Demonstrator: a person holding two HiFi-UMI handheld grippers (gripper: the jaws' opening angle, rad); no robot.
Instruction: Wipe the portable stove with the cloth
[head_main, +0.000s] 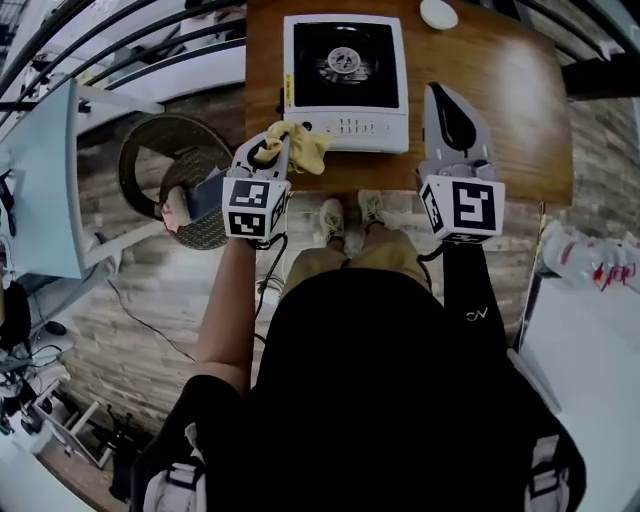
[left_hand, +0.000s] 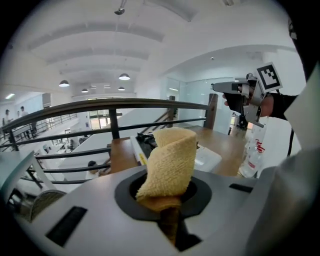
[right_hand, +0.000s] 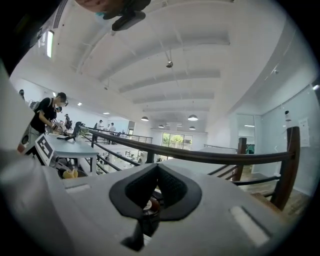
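The left gripper (head_main: 270, 142) clenches the fuzzy yellow cloth (head_main: 303, 146) at the seven o'clock corner of the white, black-topped portable stove (head_main: 345, 65) on the brown wooden desk (head_main: 505, 90), poised to wipe, I'd guess, while the right gripper (head_main: 437, 95), closed on nothing, hangs clear at four o'clock.

We see a pale yellow terry cloth (left_hand: 170, 160), a white rectangular portable stove (head_main: 345, 128) with a black top, and a warm brown wooden table (head_main: 500, 90). Our left grey plastic gripper (head_main: 272, 142) and right grey plastic gripper (head_main: 445, 95) bear black-and-white square patterns.
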